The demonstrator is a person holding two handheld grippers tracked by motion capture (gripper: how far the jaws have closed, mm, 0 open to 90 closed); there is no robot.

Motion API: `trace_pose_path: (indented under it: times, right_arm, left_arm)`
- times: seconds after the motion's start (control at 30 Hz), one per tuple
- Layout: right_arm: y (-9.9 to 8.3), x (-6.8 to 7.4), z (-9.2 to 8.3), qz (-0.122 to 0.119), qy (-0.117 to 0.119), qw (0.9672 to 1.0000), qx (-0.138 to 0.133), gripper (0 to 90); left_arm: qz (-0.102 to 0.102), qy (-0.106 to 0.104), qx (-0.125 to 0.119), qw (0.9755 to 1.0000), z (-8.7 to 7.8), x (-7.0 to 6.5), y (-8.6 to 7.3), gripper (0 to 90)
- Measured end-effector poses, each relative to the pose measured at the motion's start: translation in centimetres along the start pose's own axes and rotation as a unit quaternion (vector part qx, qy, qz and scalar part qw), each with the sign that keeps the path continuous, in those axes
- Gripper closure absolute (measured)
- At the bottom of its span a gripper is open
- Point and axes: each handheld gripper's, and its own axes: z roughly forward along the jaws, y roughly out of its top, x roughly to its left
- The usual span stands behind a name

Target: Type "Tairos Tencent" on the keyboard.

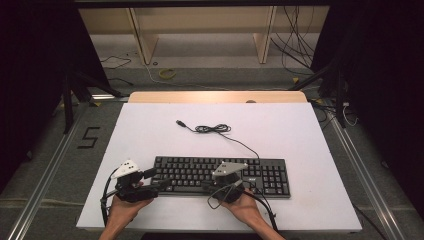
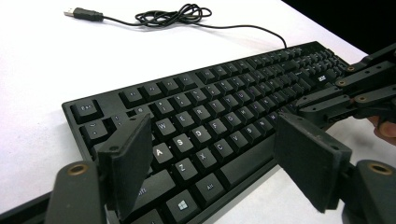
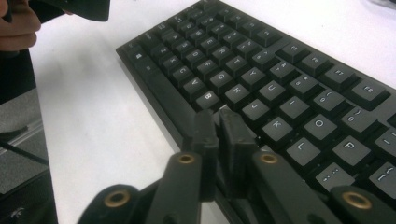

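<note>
Right claw (image 3: 218,122) has its jaws pinched together on nothing, tips over the keyboard (image 1: 220,176) near the space bar; my left claw (image 2: 212,154) gapes wide above the keyboard's left end. I judge this black full-size keyboard rigid, light, slippery plastic, best gripped by its front edge. It lies at six o'clock on the white table (image 1: 300,135), its cable (image 1: 212,129) coiled toward twelve.

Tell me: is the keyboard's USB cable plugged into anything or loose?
Loose. The cable lies partly coiled on the white table behind the keyboard, and its USB plug rests bare on the surface, connected to nothing.
</note>
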Motion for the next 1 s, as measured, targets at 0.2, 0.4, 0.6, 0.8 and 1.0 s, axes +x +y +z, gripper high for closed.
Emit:
trace_pose_path:
  times: [0.2,0.4,0.6,0.8,1.0]
  right_arm:
    - [-0.1,0.0,0.4,-0.003,-0.004,1.0,0.008,90.0]
    - [-0.2,0.0,0.8,-0.006,-0.009,0.9998,0.015,90.0]
    - [-0.4,0.0,1.0,-0.007,-0.01,0.9997,0.019,90.0]
    - [-0.5,0.0,1.2,-0.008,-0.014,0.9996,0.024,90.0]
    - [-0.5,0.1,1.2,-0.012,-0.017,0.9995,0.025,90.0]
  left_arm:
    - [0.001,-0.001,-0.001,1.0,0.0,-0.1,0.0,27.8]
    - [0.001,-0.002,-0.003,1.0,0.0,-0.1,-0.1,27.8]
    - [0.0,-0.003,-0.002,1.0,0.0,0.0,-0.1,27.8]
    - [0.001,-0.002,-0.002,1.0,0.1,0.0,-0.1,27.9]
    - [0.001,-0.001,-0.002,1.0,0.1,0.0,-0.1,27.8]
